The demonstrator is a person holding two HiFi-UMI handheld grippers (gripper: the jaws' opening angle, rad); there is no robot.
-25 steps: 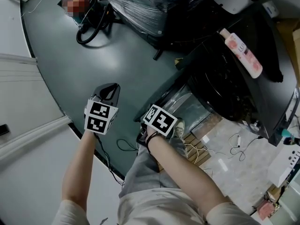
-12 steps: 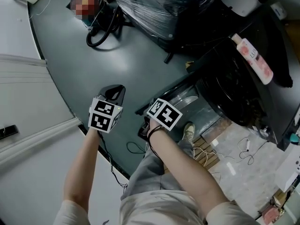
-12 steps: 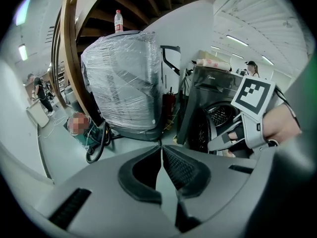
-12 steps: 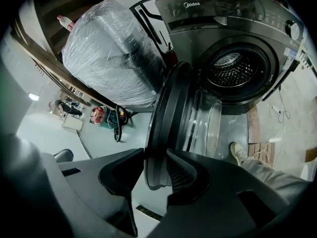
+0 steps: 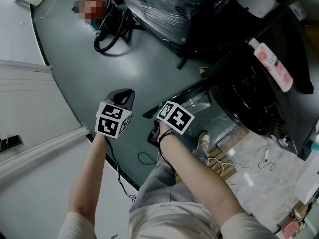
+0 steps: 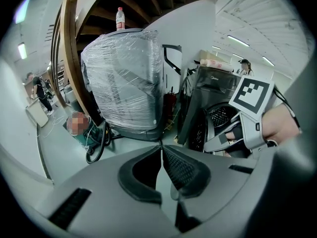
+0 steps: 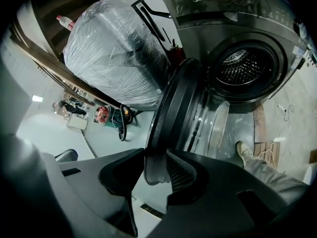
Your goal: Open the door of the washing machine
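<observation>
The dark front-loading washing machine (image 7: 218, 14) stands with its round door (image 7: 171, 108) swung out, so the steel drum (image 7: 242, 66) shows. My right gripper (image 7: 154, 155) is shut on the door's outer rim, which sits between the two pads. In the head view this gripper sits under its marker cube (image 5: 174, 116) at the door's (image 5: 199, 99) free edge. My left gripper (image 6: 161, 148) hangs to the left over the grey floor, jaw tips touching and nothing held; it also appears in the head view (image 5: 123, 97).
A large plastic-wrapped load (image 5: 174, 4) stands behind the door. A black hose (image 5: 112, 31) coils on the floor at the far left. A pink bottle (image 5: 271, 63) lies on the machine's top. The person's shoe (image 5: 203, 141) and loose cables (image 5: 261, 158) lie below the door.
The right gripper has shifted a little sideways with the door's rim in its jaws, and the door stands slightly wider. The left gripper has drifted a little.
</observation>
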